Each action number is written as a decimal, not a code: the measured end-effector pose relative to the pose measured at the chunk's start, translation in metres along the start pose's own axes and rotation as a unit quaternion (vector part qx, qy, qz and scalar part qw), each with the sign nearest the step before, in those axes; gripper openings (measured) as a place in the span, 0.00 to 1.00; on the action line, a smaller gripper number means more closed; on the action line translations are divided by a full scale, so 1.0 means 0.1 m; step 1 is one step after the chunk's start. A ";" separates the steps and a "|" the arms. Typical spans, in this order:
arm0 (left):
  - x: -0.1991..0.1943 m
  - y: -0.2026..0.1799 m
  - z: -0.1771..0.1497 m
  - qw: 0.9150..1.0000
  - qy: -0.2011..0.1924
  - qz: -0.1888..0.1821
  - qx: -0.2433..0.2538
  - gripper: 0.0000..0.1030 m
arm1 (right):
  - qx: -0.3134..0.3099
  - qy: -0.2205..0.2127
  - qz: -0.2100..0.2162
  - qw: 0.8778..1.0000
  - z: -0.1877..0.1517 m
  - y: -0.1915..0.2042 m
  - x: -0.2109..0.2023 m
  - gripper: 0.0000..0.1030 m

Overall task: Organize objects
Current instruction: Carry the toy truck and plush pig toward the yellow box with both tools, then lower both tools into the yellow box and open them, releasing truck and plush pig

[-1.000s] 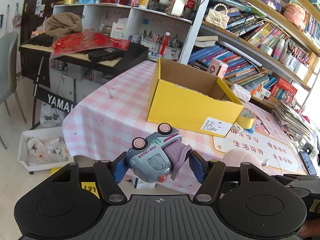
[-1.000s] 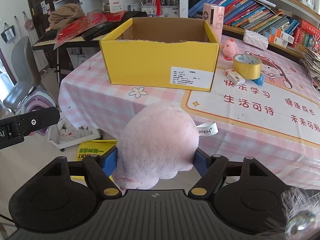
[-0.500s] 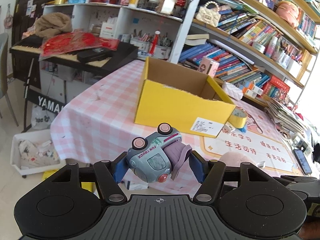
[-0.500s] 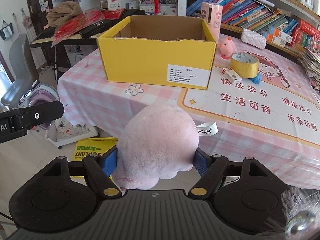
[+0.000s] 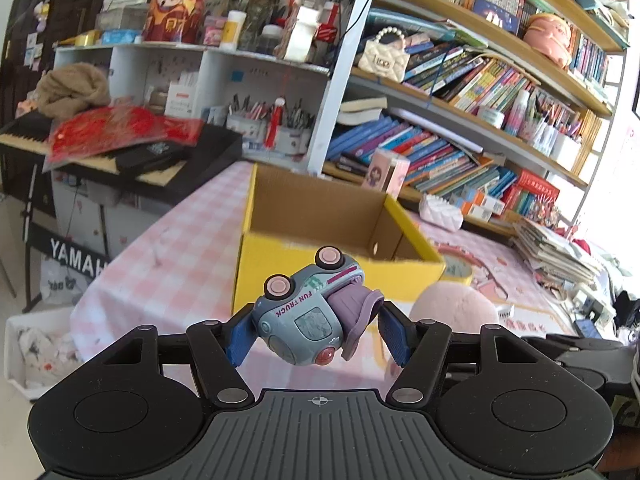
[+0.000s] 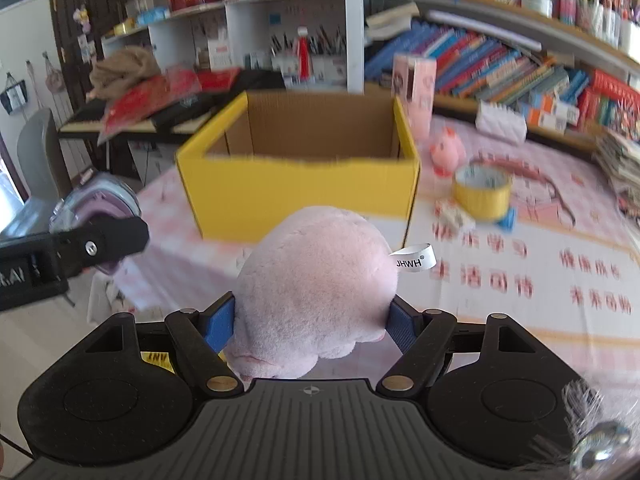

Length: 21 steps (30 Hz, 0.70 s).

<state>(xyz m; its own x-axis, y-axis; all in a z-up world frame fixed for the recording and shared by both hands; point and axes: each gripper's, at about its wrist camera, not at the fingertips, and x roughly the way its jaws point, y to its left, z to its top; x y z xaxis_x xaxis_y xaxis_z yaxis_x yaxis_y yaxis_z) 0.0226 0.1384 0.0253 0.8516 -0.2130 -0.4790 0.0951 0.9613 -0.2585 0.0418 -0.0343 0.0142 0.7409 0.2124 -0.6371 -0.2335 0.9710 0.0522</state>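
Observation:
My left gripper (image 5: 316, 328) is shut on a grey-blue toy truck (image 5: 308, 312) with pink wheels, held in the air before the near side of the open yellow cardboard box (image 5: 332, 276). My right gripper (image 6: 312, 320) is shut on a pink plush toy (image 6: 316, 300) with a white tag, held in front of the same box (image 6: 296, 196). The box looks empty inside and stands on the pink checked table (image 6: 520, 280). The plush also shows at the right in the left wrist view (image 5: 452, 308), and the left gripper with the truck at the left in the right wrist view (image 6: 96, 208).
A yellow tape roll (image 6: 482, 188), a small pink pig figure (image 6: 448, 150), a pink carton (image 6: 414, 88) and small boxes lie right of the box. Bookshelves (image 5: 480, 92) stand behind the table. A keyboard piano (image 5: 120, 156) and a grey chair (image 6: 36, 156) are at the left.
Both grippers have moved forward and up toward the yellow box with their toys still held. The box now looks closer and its inside is more in view.

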 end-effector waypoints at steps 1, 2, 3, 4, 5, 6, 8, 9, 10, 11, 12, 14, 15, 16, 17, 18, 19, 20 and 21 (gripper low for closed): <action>0.02 -0.01 0.05 1.000 -0.005 -0.001 0.002 0.62 | -0.001 -0.008 0.001 1.000 0.06 0.00 0.00 0.72; 0.05 -0.02 0.10 1.000 -0.009 -0.001 0.004 0.62 | -0.002 -0.017 0.001 1.000 0.13 -0.01 0.01 0.72; 0.09 -0.02 0.15 1.000 -0.014 0.000 0.007 0.62 | -0.002 -0.024 0.000 1.000 0.20 -0.02 0.02 0.72; 0.12 -0.03 0.20 1.000 -0.018 0.001 0.009 0.62 | -0.002 -0.031 0.000 1.000 0.27 -0.04 0.04 0.72; 0.16 -0.03 0.25 1.000 -0.022 0.002 0.011 0.62 | -0.003 -0.039 -0.001 0.999 0.34 -0.05 0.05 0.72; 0.21 -0.03 0.29 1.000 -0.026 0.003 0.014 0.62 | -0.004 -0.046 -0.002 0.999 0.41 -0.08 0.07 0.72; 0.30 -0.05 0.37 0.999 -0.030 0.008 0.018 0.62 | -0.011 -0.057 -0.006 0.998 0.55 -0.11 0.13 0.72; 0.35 -0.06 0.40 0.999 -0.031 0.010 0.021 0.62 | -0.014 -0.062 -0.007 0.998 0.60 -0.13 0.17 0.72; 0.41 -0.07 0.42 0.999 -0.031 0.013 0.023 0.62 | -0.019 -0.065 -0.008 0.998 0.66 -0.15 0.22 0.72; 0.48 -0.07 0.44 0.999 -0.030 0.016 0.026 0.62 | -0.023 -0.067 -0.008 0.997 0.71 -0.16 0.26 0.72; 0.54 -0.08 0.46 0.999 -0.027 0.019 0.028 0.62 | -0.026 -0.068 -0.009 0.997 0.76 -0.18 0.32 0.72; 0.67 -0.09 0.50 0.999 -0.021 0.026 0.034 0.62 | -0.033 -0.070 -0.012 0.997 0.84 -0.21 0.43 0.72; 0.73 -0.10 0.51 0.999 -0.017 0.031 0.038 0.62 | -0.036 -0.070 -0.014 0.997 0.88 -0.23 0.48 0.72; 0.80 -0.12 0.52 0.998 -0.012 0.035 0.041 0.62 | -0.039 -0.072 -0.017 0.996 0.93 -0.26 0.54 0.72; 0.87 -0.13 0.53 0.998 -0.008 0.039 0.044 0.62 | -0.042 -0.074 -0.020 0.996 0.97 -0.28 0.59 0.72; 0.93 -0.14 0.54 0.998 -0.005 0.043 0.048 0.62 | -0.045 -0.076 -0.024 0.996 1.02 -0.31 0.64 0.72; 0.98 -0.15 0.53 0.997 -0.002 0.048 0.054 0.62 | -0.048 -0.077 -0.027 0.995 1.06 -0.34 0.69 0.72; 1.04 -0.17 0.53 0.997 0.002 0.054 0.061 0.62 | -0.050 -0.078 -0.029 0.995 1.11 -0.37 0.75 0.72; 1.10 -0.20 0.52 0.996 0.008 0.059 0.070 0.62 | -0.052 -0.078 -0.030 0.995 1.15 -0.40 0.80 0.72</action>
<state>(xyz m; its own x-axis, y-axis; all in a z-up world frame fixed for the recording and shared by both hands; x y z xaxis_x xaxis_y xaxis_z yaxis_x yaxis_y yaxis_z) 0.1417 0.1051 0.0213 0.8533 -0.0983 -0.5120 0.0661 0.9945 -0.0807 0.1826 -0.0431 0.0501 0.8429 0.1760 -0.5084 -0.2427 0.9678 -0.0673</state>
